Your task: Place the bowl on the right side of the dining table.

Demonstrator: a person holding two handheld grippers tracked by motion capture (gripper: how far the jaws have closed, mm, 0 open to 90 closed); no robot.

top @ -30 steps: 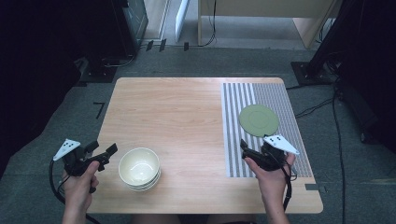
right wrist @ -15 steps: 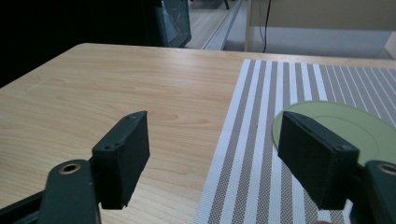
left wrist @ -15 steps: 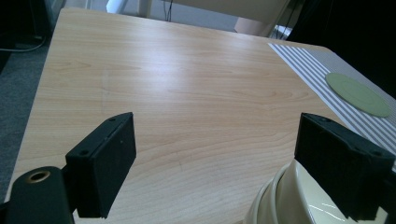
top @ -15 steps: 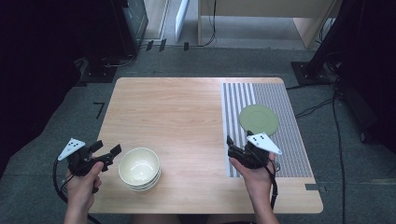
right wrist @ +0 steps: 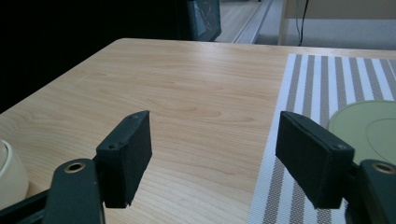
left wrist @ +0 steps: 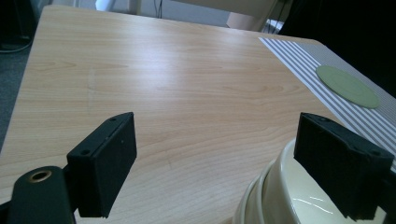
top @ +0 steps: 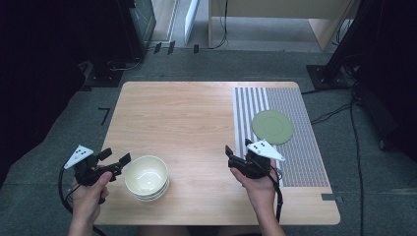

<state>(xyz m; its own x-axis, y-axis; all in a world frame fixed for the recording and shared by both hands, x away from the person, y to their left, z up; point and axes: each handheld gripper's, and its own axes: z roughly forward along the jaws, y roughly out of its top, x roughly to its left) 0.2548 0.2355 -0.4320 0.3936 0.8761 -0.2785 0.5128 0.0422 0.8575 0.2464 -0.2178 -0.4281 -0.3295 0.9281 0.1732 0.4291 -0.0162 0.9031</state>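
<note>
The jaws of the right gripper (top: 235,156) had just been closing a little, yet they stood apart with nothing between them, above the bare tabletop (top: 196,123) at the edge of the striped mat (top: 295,162). The left gripper (top: 118,160) also had its jaws wide and empty, one pad just over the rim of the stacked bowls (top: 146,177) near the front left. The green plate (top: 273,127) lay on the mat. I judged that a careless closing there could push the stack aside, or lift several bowls instead of one.

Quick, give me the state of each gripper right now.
Left gripper: open, holding nothing, one jaw over the rim of the stacked bowls.
Right gripper: open, empty; its jaws have just been closing a little.
</note>
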